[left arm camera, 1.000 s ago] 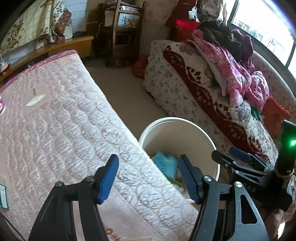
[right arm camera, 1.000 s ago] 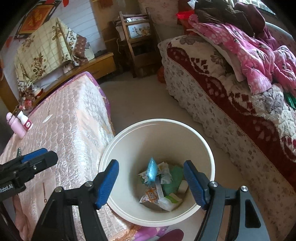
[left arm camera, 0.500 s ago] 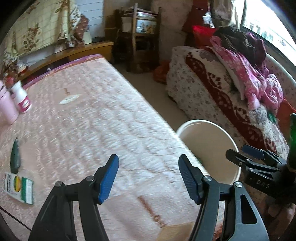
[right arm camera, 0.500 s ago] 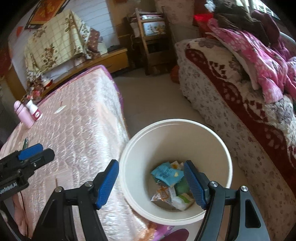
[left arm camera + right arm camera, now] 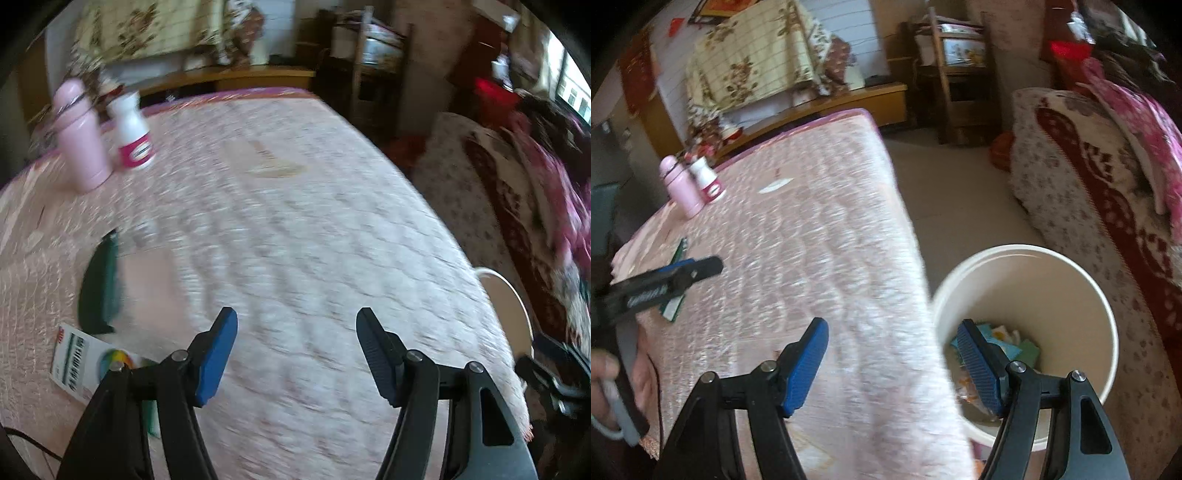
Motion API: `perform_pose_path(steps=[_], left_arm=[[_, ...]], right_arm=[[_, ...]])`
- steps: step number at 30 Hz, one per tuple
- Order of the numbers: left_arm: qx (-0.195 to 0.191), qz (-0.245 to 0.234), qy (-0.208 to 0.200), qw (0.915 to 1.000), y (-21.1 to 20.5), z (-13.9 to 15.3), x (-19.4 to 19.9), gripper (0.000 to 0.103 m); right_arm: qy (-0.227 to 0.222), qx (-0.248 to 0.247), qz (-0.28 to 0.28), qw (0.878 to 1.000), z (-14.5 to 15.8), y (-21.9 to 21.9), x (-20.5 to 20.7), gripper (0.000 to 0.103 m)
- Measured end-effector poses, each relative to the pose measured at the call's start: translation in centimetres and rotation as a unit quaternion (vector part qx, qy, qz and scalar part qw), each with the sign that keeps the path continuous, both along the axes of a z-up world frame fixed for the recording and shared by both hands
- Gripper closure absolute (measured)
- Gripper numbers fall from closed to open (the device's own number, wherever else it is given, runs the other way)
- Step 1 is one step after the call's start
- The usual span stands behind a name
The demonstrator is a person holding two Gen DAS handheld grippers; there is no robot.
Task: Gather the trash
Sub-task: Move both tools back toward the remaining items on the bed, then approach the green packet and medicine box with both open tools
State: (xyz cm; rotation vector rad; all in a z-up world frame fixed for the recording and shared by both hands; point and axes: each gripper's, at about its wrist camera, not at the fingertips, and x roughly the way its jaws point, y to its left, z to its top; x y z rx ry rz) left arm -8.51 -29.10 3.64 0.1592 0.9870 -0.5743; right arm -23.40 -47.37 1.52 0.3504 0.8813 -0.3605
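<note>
Trash left on the pink quilted mattress: a dark green flat sachet and a white printed packet w/ green text and a rainbow disc, both near the lower left of the left wrist view. Sachet's long axis runs roughly up-down in that view, narrow end pointing away from the camera, toward the bottles. Packet lies flat just below it, corner nearly touching; its long axis slants down-right, partly hidden behind the left gripper's finger. Frame is motion-blurred, so print can't be read.

Left gripper: jaws spread wide, nothing between the blue pads, nothing touched; it hangs over bare quilt, to the right of the sachet and packet. Right gripper: jaws likewise released and empty, one pad over the mattress edge, the other over the round cream plastic bin. Bin stands on the floor against the mattress side, w/ wrappers piled at its bottom.

Far end of the mattress: a pale pink bottle upright, just beside a white bottle w/ magenta label.
</note>
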Motion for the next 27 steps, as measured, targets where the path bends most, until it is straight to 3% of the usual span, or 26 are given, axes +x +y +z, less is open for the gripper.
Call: perform_pose_path(steps=[6, 12, 19, 21, 27], left_arm=[[0.017, 0.049, 0.036, 0.9980, 5.1, -1.3, 2.7, 0.036], [0.048, 0.066, 0.027, 0.9963, 11.5, -1.1, 1.8, 0.036], [0.010, 0.071, 0.036, 0.9968, 17.7, 1.1, -0.2, 0.035], [0.005, 0.083, 0.032, 0.9961, 19.0, 1.9, -1.2, 0.030], [-0.004, 0.162, 0.006, 0.9868, 22.1, 2.3, -2.3, 0.021]], right_arm=[[0.000, -0.005, 0.040, 0.999, 0.1, 3.0, 1.7, 0.028], [0.002, 0.008, 0.072, 0.997, -0.5, 5.3, 4.0, 0.028], [0.006, 0.028, 0.120, 0.992, -1.5, 8.8, 7.4, 0.028], [0.008, 0.027, 0.137, 0.990, -1.6, 10.2, 8.1, 0.028], [0.013, 0.026, 0.179, 0.983, -2.1, 13.8, 9.9, 0.028]])
